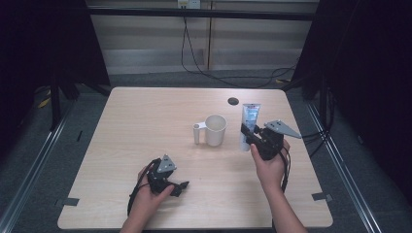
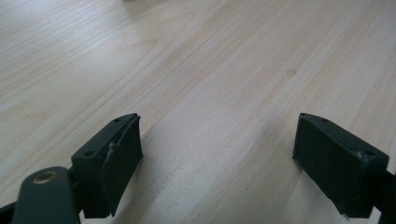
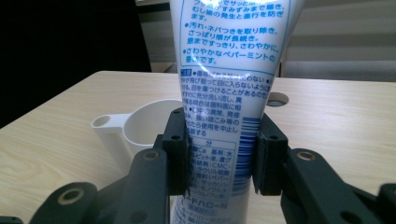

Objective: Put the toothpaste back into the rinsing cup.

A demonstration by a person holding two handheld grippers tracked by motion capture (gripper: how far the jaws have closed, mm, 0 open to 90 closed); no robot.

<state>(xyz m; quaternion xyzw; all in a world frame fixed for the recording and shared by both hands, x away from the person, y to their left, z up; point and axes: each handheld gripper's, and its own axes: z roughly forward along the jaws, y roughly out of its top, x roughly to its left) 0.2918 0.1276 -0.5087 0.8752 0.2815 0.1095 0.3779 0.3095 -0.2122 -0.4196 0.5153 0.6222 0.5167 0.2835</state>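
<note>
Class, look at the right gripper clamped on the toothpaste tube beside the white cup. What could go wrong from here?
1. The right gripper squeezes the soft toothpaste tube low on its body, so the tall top may sway or slip.
2. The cup stands close beside the tube; a sideways swing could knock it over.
3. The left gripper rests open over the table, too far off to steady anything.

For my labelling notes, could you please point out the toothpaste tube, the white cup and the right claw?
toothpaste tube (image 3: 229,65): right gripper view, printed body.
white cup (image 1: 215,130): high view, side wall.
right claw (image 3: 223,156): right gripper view, midway between the tips, shut on the tube.
</note>
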